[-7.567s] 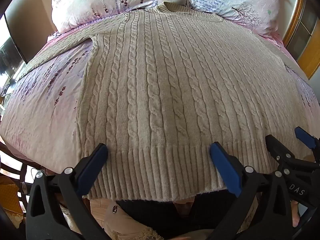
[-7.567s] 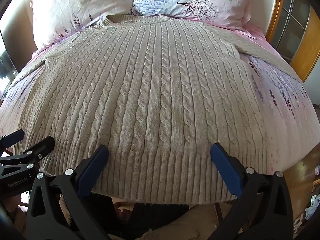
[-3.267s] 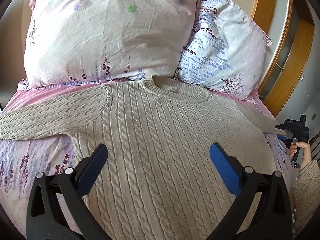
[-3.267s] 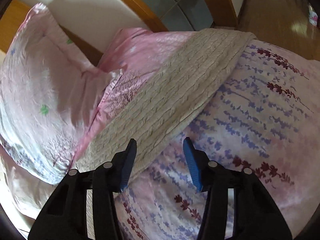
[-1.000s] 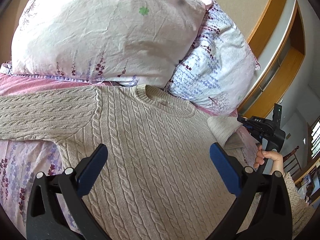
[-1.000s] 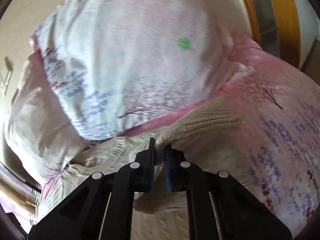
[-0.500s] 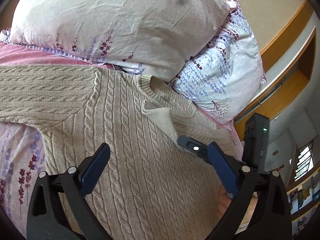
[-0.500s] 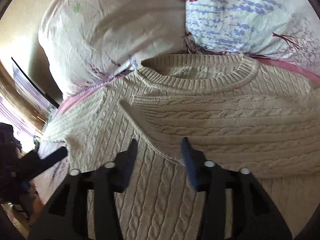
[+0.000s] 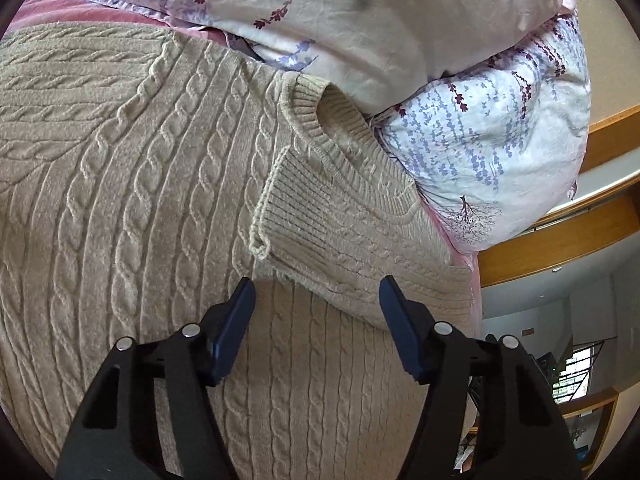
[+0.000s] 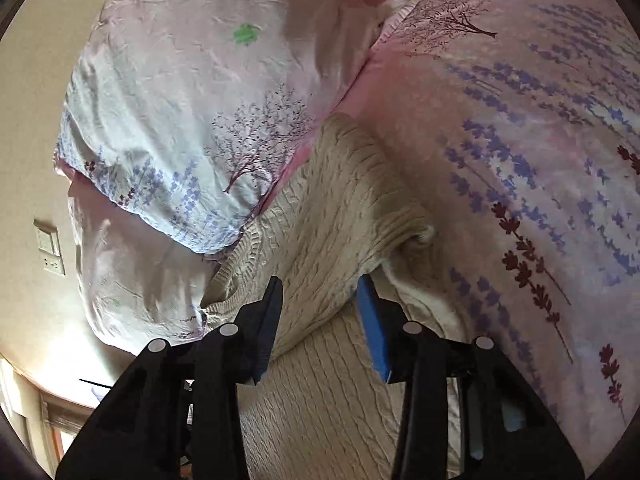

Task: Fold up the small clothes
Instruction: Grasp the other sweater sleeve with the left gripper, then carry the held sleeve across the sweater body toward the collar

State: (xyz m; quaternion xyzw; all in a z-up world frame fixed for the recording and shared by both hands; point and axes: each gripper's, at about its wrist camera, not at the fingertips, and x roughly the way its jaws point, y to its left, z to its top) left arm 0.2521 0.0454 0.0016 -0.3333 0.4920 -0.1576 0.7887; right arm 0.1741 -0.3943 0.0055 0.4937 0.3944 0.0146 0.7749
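A beige cable-knit sweater (image 9: pixel 132 216) lies face up on the bed, its neck toward the pillows. Its right sleeve (image 9: pixel 336 240) is folded across the chest, with the ribbed cuff (image 9: pixel 280 204) just below the collar (image 9: pixel 320 128). My left gripper (image 9: pixel 316 312) is open and empty, just above the chest near the cuff. In the right wrist view my right gripper (image 10: pixel 320 308) is open over the folded sleeve (image 10: pixel 332 216) near the shoulder, holding nothing.
Two floral pillows (image 9: pixel 400 20) (image 10: pixel 192 112) lie at the head of the bed, touching the collar. The pink and lavender sheet (image 10: pixel 540 140) spreads to the right of the sweater. A wooden frame (image 9: pixel 560 232) and a wall switch (image 10: pixel 50 248) stand beyond.
My right gripper carried the sleeve across the chest, let it go and pulled back toward the shoulder. My left gripper has moved in close to the cuff and its fingers have narrowed.
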